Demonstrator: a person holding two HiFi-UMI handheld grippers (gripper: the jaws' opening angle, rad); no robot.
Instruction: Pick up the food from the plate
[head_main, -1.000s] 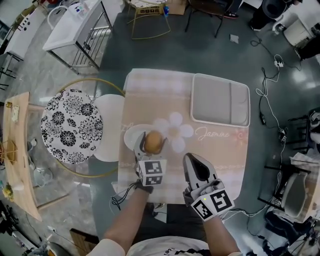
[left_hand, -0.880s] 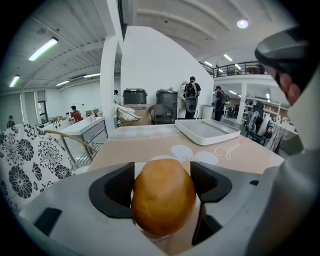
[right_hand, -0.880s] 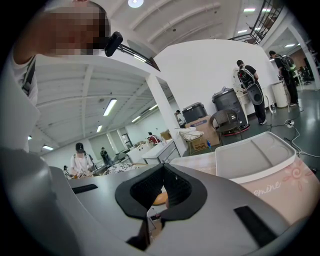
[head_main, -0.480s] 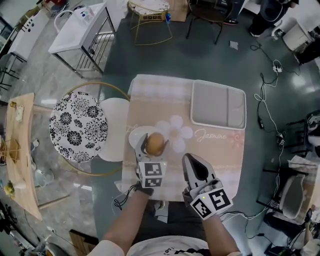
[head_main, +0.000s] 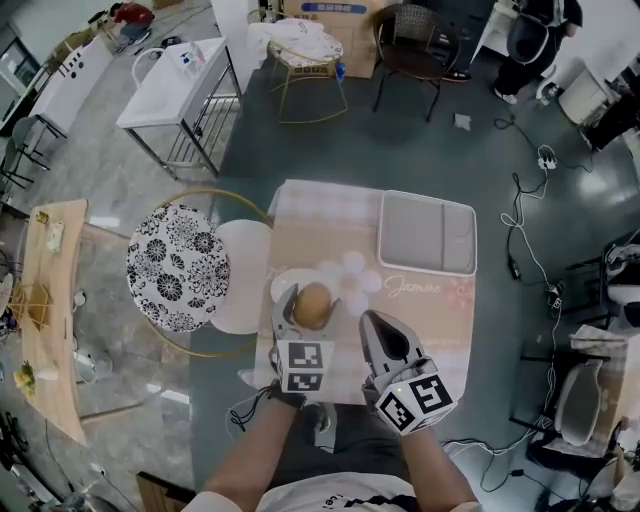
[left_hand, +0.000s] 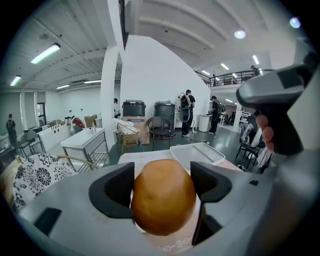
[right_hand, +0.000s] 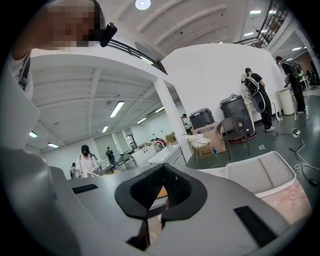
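Open lab hall: floor cables (head_main: 511, 262), bins (left_hand: 133, 108), mezzanine (left_hand: 235, 77).

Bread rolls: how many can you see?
1. The bread roll is gripped between the left gripper's jaws, right over the white plate. The right gripper is shut with nothing in it. I see no other roll.

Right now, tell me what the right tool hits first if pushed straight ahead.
Probably nothing close: the shut right tool points over the table, passing left of the tray and right of the bun in the left tool. Its height is unclear.
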